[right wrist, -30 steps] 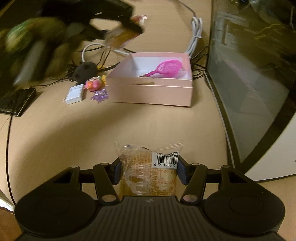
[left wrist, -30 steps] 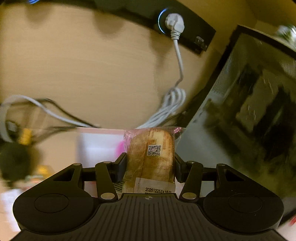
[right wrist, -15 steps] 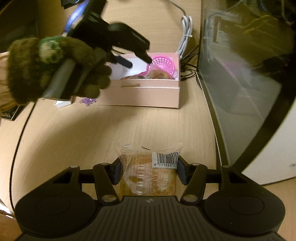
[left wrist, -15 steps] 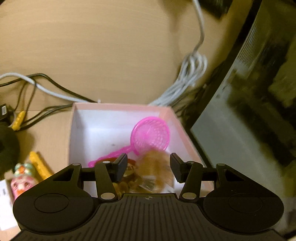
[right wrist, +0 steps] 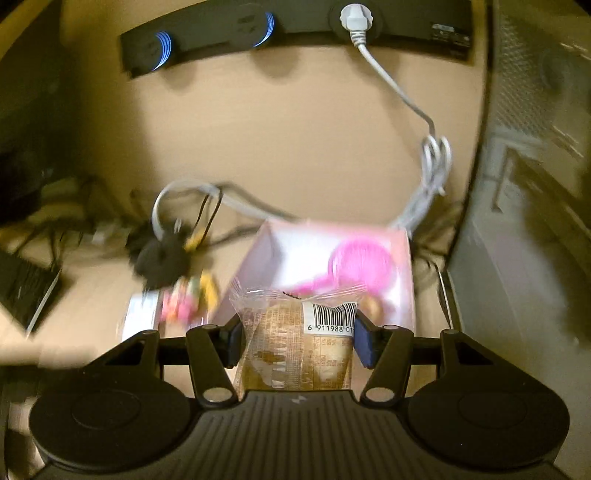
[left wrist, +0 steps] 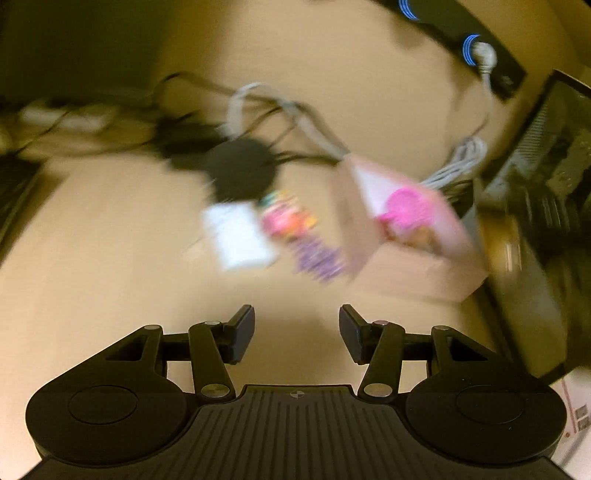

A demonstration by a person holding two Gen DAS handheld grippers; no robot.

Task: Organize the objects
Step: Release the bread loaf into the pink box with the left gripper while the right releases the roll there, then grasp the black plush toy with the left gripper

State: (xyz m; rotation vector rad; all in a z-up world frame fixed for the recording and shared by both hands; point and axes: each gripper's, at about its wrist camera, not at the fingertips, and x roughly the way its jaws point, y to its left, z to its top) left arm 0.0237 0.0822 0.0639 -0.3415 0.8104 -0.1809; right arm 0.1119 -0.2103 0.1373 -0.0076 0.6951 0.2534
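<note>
One barcode – 6 911988 01, snack packet [right wrist: 295, 347]

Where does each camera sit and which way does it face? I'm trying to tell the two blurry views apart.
Left wrist: rides on the left gripper, jaws apart and empty, looking down across the desk at the pink box.
Right wrist: rides on the right gripper, which clamps a wrapped snack, facing the box.
Shared: box, pink scoop, power strip.

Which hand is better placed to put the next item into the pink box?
The right. Its tongs grip a wrapped snack just in front of the pink box. The left tongs are open and empty, further from it.
</note>
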